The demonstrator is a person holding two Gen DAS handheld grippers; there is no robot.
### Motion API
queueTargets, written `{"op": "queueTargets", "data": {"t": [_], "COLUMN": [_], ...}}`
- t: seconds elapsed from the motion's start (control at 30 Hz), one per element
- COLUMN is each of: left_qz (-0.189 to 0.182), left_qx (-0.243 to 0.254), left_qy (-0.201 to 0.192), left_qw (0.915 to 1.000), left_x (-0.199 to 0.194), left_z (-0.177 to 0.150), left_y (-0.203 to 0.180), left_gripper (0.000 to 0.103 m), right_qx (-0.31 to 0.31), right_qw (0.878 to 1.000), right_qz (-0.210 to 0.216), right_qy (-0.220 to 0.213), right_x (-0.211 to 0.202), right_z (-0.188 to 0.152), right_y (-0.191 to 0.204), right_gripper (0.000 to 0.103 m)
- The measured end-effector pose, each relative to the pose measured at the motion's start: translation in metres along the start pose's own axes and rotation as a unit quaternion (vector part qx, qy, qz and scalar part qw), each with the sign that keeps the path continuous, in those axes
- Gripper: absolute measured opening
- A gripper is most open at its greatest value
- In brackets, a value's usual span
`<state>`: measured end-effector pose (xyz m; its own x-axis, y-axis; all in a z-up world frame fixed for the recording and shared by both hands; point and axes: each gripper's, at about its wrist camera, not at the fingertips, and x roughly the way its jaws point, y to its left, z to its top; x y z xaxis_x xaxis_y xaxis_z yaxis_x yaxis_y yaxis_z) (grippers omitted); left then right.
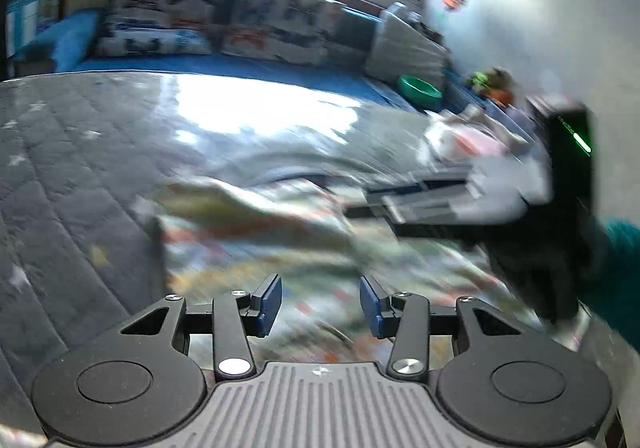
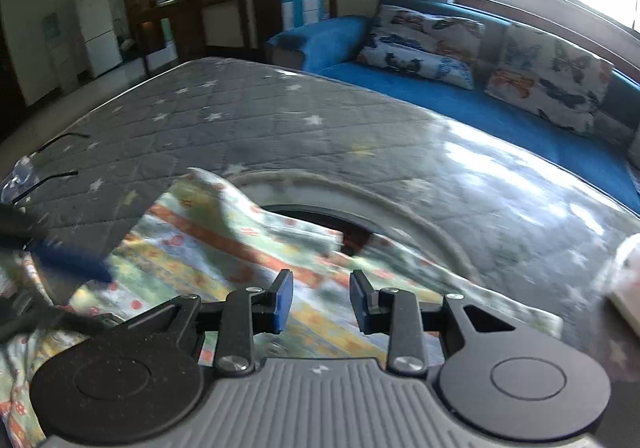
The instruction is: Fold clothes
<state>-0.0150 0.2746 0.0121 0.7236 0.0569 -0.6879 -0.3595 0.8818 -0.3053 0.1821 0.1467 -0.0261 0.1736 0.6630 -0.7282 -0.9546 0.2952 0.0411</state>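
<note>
A light garment (image 2: 192,248) printed with orange, yellow and green stripes lies spread on the grey star-quilted bed cover (image 2: 248,119). My right gripper (image 2: 322,302) hovers over it, open, with nothing between its blue pads. At the left edge of that view a blurred blue finger (image 2: 76,266) of my other gripper reaches over the cloth. In the left wrist view the garment (image 1: 280,232) is motion-blurred under my left gripper (image 1: 320,306), also open and empty. My right gripper (image 1: 376,203) shows at the right, held by a teal sleeve (image 1: 624,268). A grey ribbed ring (image 2: 360,191) with a dark opening lies at the garment's far edge.
A blue sofa (image 2: 440,99) with butterfly cushions runs behind the bed. A green bowl (image 1: 420,89) and a pile of light clothes (image 1: 472,139) sit at the far right. Eyeglasses (image 2: 24,175) lie on the cover at the left, and something white (image 2: 628,280) is at the right edge.
</note>
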Motion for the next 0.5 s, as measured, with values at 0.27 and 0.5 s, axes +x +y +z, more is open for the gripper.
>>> {"op": "queueTargets", "data": {"t": [0.27,0.5], "left_qz": [0.025,0.047], "left_qx": [-0.019,-0.029], "left_qy": [0.011,0.020], "left_qw": [0.9994,0.9983], "left_x": [0.032,0.053], "left_z": [0.024,0.032], "left_y": [0.027,0.042], "left_gripper": [0.039,0.034], "right_qx": [-0.014,-0.008], "right_qw": [0.999,1.000], "right_qz": [0.040,0.005], "right_qy": [0.014,0.004], "right_x": [0.029,0.041], "right_z": [0.004,0.010], "right_y": [0.024,0.018], "right_gripper": [0.030,0.028]}}
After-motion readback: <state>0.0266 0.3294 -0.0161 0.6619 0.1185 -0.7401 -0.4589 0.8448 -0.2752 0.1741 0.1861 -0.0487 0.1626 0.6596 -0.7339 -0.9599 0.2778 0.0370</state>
